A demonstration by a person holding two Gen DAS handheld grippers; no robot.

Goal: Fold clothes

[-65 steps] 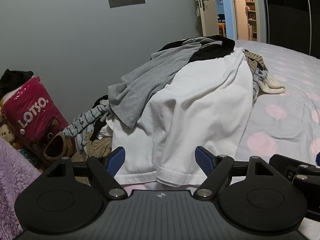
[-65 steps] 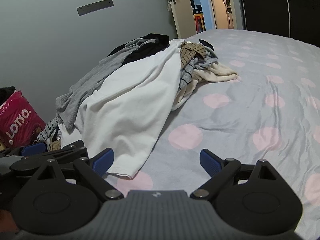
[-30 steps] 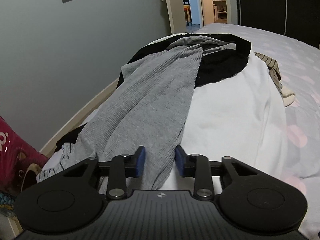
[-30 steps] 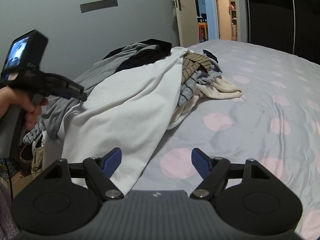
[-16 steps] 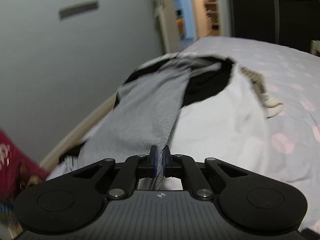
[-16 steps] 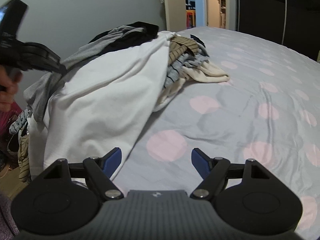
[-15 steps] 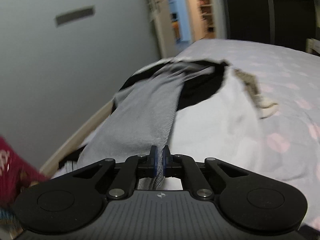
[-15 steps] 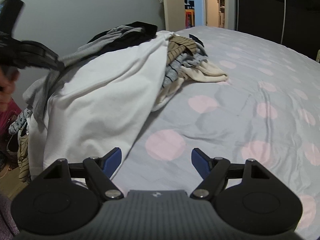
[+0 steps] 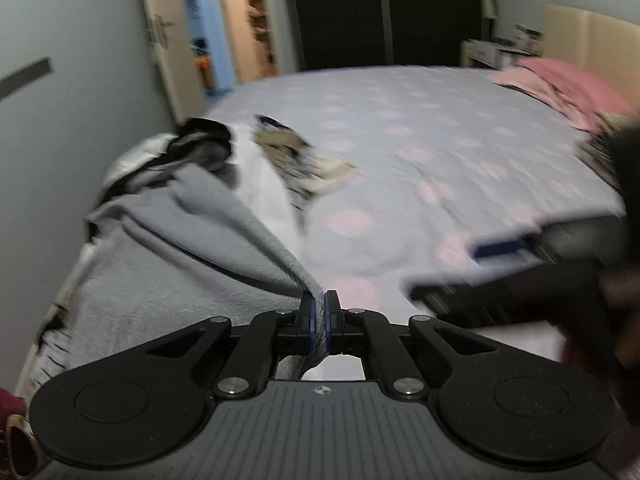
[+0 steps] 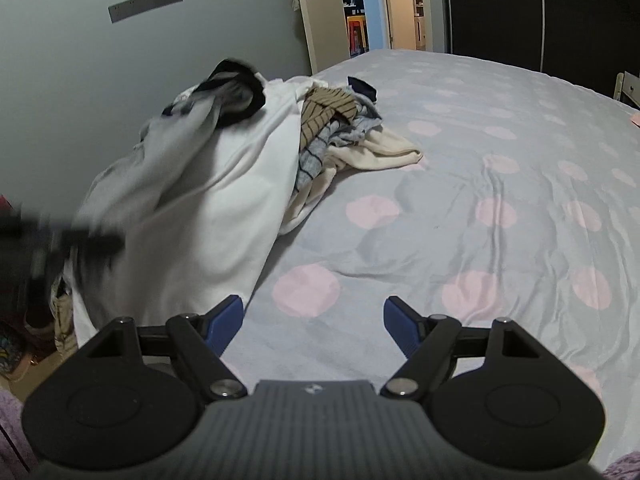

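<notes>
**Left gripper clamps grey garment**

Left gripper (image 9: 319,318) has its blue pads pinched tight on a fold of the grey garment (image 9: 168,264), which trails back to the clothes pile (image 10: 224,168) at the bed's (image 10: 500,208) left edge. Right gripper (image 10: 313,322) hovers over the dotted sheet, jaws spread wide, empty.

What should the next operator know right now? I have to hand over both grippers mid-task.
Left gripper: shut on an edge of the grey garment, which is drawn taut from the clothes pile at the bed's edge; the view is motion-blurred.
Right gripper: open, holding nothing, above the dotted bedsheet.
Pile: white garment, black item, striped pieces, cream piece all unsorted.
Done: one garment gripped. Nothing folded.
Left: free the grey garment, spread it on the sheet, fold it, then the rest.
</notes>
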